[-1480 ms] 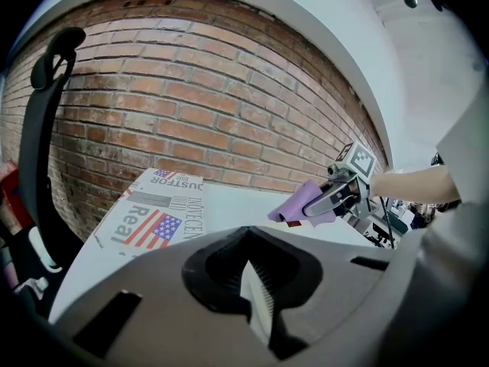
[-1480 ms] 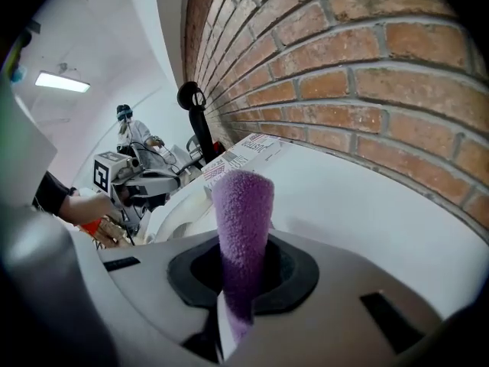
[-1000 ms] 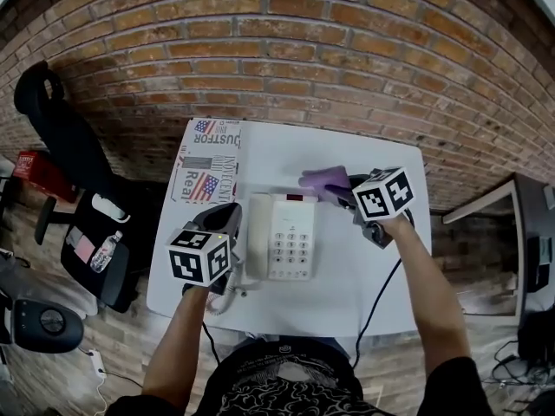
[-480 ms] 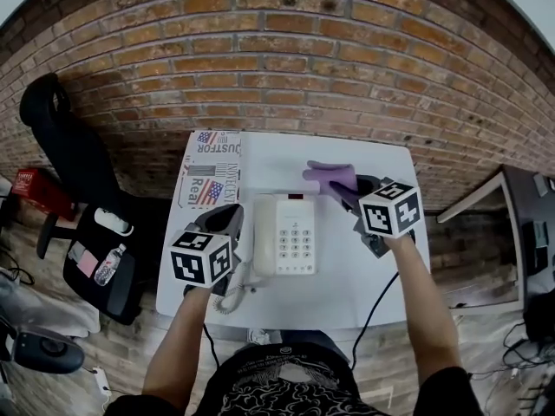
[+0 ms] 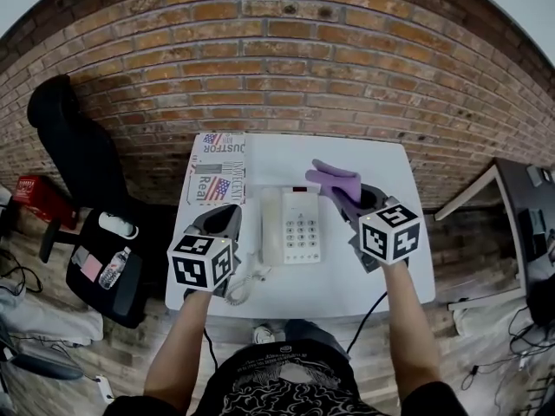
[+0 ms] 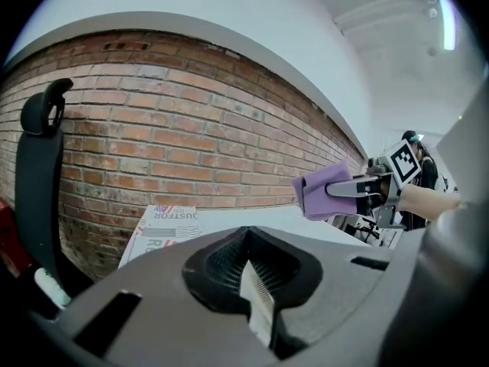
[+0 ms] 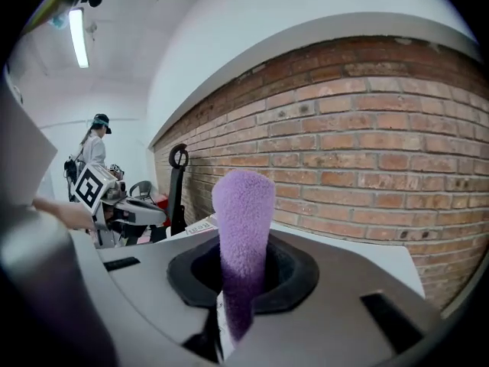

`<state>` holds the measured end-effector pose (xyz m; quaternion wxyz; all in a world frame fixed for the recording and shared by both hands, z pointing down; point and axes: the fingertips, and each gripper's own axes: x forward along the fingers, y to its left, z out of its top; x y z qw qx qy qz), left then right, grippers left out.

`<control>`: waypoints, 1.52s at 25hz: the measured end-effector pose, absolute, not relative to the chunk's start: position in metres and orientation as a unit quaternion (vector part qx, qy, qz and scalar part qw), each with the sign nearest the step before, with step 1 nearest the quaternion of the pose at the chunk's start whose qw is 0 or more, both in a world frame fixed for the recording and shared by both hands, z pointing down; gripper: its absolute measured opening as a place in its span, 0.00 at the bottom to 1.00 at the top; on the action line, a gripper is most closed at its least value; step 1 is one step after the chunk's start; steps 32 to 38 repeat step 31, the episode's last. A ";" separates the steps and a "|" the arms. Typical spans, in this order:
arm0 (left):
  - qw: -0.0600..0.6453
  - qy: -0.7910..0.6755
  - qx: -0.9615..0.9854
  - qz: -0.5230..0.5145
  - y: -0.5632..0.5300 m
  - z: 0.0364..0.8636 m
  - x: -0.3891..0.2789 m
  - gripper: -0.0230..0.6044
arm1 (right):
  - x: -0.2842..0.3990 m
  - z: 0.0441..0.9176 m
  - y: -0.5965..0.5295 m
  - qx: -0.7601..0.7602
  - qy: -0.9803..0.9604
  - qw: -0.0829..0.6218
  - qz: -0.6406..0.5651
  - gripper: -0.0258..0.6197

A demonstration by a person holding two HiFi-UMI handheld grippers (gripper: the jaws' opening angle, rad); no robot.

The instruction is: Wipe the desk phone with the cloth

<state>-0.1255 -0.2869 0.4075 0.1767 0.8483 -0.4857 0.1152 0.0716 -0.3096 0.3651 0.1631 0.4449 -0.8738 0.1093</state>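
White table (image 5: 364,276) is backed against a brick wall (image 5: 286,50). Nearest the person, the left gripper (image 5: 231,217) is held at the near left of the desk phone (image 5: 292,226). Its jaws are closed together and nothing is seen between them. A coiled cord (image 5: 243,289) lies just beside it. The right gripper (image 5: 349,196) is clamped on the purple cloth (image 5: 336,177), which is carried clear of the table, just beyond the phone's far right corner.

Over the last second the right gripper appears to have been drawn back a little along the phone's right side. The cloth has been kept off that same corner, and the phone has been left in place. No contact with the phone is shown, so a wiping stroke is judged not yet under way. Farther off, a printed sheet (image 5: 217,176) lies at the table's far left.
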 end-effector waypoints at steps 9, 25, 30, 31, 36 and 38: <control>0.163 -0.485 0.852 0.107 -0.262 0.396 -0.132 0.05 | 0.060 0.351 -0.270 0.486 -0.860 0.126 0.088 0.11; 0.167 -0.494 0.848 0.099 -0.249 0.397 -0.141 0.05 | 0.059 0.355 -0.251 0.493 -0.857 0.119 0.092 0.11; 0.167 -0.493 0.848 0.099 -0.248 0.397 -0.141 0.05 | 0.059 0.354 -0.251 0.492 -0.858 0.116 0.092 0.11; 0.167 -0.493 0.848 0.099 -0.248 0.397 -0.141 0.05 | 0.059 0.354 -0.250 0.493 -0.858 0.115 0.093 0.11; 0.167 -0.493 0.848 0.099 -0.248 0.397 -0.141 0.05 | 0.059 0.354 -0.250 0.493 -0.858 0.115 0.093 0.11; 0.167 -0.493 0.848 0.099 -0.248 0.397 -0.141 0.05 | 0.059 0.354 -0.250 0.493 -0.858 0.115 0.093 0.11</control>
